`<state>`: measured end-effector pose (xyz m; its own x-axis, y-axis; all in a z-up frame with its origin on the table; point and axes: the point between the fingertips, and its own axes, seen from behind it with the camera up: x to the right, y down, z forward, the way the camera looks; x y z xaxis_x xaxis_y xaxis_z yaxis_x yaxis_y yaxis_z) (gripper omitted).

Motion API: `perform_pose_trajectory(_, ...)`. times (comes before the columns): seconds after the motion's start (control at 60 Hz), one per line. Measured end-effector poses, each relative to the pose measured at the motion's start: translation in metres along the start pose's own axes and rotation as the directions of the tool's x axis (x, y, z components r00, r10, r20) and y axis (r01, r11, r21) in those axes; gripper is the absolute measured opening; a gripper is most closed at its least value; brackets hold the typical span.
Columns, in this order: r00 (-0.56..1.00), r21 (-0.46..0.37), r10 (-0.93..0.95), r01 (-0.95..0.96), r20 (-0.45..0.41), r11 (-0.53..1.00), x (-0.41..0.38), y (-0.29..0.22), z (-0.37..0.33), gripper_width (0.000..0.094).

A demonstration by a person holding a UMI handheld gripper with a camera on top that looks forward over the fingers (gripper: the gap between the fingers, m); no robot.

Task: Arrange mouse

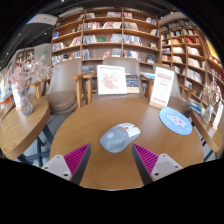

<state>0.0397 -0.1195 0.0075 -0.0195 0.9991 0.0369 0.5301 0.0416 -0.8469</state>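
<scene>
A grey and white computer mouse (119, 137) lies on a round wooden table (90, 120), just ahead of my fingers and roughly centred between them. A round blue mouse mat (175, 120) rests to the right of it, farther back on the same table. My gripper (112, 160) is open, its magenta pads (75, 158) spread wide on either side, with only bare tabletop between them. The fingers do not touch the mouse.
An upright card with a picture (111, 79) and a white sign (161, 86) stand at the table's far edge. A second round table with a vase of dried flowers (25, 88) sits to the left. Chairs and bookshelves (105, 35) fill the background.
</scene>
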Motion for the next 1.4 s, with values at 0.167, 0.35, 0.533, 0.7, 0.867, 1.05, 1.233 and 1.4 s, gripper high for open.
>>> perform_pose_trajectory(0.167, 1.000, -0.027, 0.010, -0.010, -0.015, 1.000, 0.003, -0.009, 0.030, 0.0850)
perform_pose_trajectory(0.35, 0.999, -0.049, 0.016, -0.018, -0.028, 0.999, 0.006, -0.026, 0.063, 0.0853)
perform_pose_trajectory(0.533, 0.999, -0.068, 0.025, -0.027, -0.022, 0.997, 0.001, -0.044, 0.090, 0.0850)
perform_pose_trajectory(0.7, 1.000, -0.083, 0.017, -0.018, -0.008, 0.996, -0.003, -0.052, 0.107, 0.0847)
perform_pose_trajectory(0.867, 1.000, -0.104, 0.030, -0.030, -0.009, 0.994, -0.001, -0.049, 0.117, 0.0806)
perform_pose_trajectory(1.05, 1.000, -0.105, 0.021, -0.021, -0.001, 0.994, 0.005, -0.052, 0.119, 0.0465)
perform_pose_trajectory(1.233, 0.997, -0.037, 0.030, -0.027, 0.072, 0.999, 0.021, -0.095, 0.082, 0.0467)
perform_pose_trajectory(1.4, 0.998, 0.046, 0.017, -0.020, 0.061, 0.999, 0.098, -0.150, 0.050, 0.0465)
